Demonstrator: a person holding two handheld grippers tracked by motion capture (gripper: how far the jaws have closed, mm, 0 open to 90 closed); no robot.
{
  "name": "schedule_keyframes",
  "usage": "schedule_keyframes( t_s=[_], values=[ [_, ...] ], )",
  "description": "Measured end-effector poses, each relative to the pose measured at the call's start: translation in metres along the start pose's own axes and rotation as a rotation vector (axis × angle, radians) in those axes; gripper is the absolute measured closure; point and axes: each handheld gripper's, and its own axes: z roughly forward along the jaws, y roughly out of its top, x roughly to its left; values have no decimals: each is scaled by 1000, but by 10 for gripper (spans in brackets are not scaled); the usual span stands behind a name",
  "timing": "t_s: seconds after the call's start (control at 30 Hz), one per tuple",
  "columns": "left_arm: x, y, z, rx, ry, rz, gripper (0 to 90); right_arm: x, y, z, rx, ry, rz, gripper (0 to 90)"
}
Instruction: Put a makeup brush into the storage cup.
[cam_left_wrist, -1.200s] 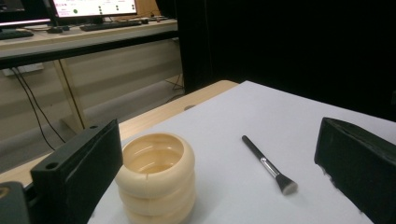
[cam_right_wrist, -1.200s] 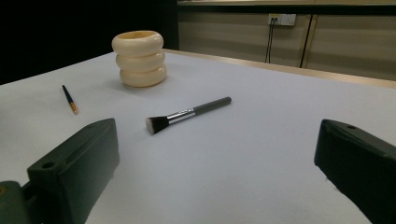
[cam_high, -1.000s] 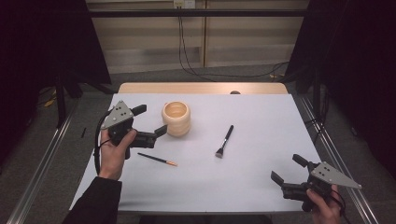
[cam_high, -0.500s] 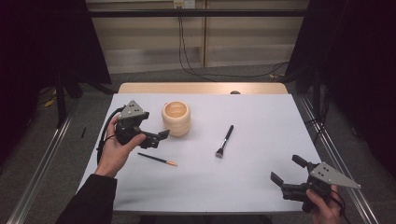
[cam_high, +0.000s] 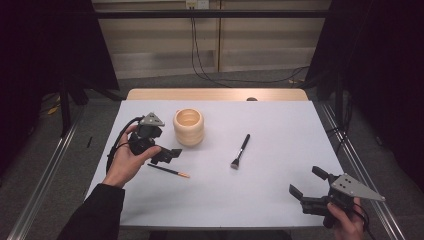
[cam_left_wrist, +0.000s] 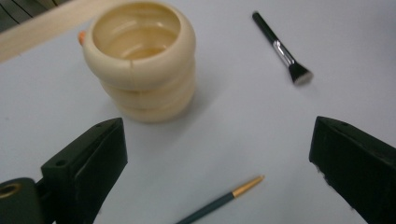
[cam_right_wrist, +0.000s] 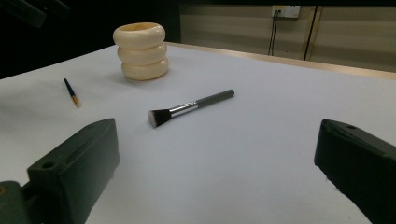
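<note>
Thin dark-handled pencil brush with a gold ferrule and orange tip (cam_left_wrist: 219, 200) lies flat on the white table (cam_high: 280, 200), just below and between the spread jaws of the left gripper (cam_high: 167, 155). It looks light, stiff and likely to roll, so a pinch at mid-handle seems best. Beyond the jaws stand a cream ribbed holder (cam_left_wrist: 140, 60) and a flat-headed makeup brush (cam_left_wrist: 282, 49). The right gripper (cam_high: 306, 186) hovers well apart, jaws also spread, empty.
</note>
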Motion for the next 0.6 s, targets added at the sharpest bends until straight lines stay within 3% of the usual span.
schedule_keyframes(
  t_s=[0.17,0.2,0.3,0.33,0.43,0.5,0.6],
  values=[
    [5,0,8,96,-70,-32,43,1,0,0,3,-6,-2,0],
    [4,0,9,105,-63,-44,44,1,0,0,4,-8,-4,0],
    [6,0,14,168,-78,-22,43,1,0,1,6,-5,1,0],
    [5,0,16,173,-73,-35,44,1,0,1,7,-4,0,0],
    [5,0,19,211,-90,-12,45,1,0,1,13,0,-2,0],
    [2,-1,23,231,-109,-27,51,1,0,1,13,0,-3,0],
    [2,-2,31,310,-138,-1,53,1,0,1,12,-1,-6,0]
  ],
)
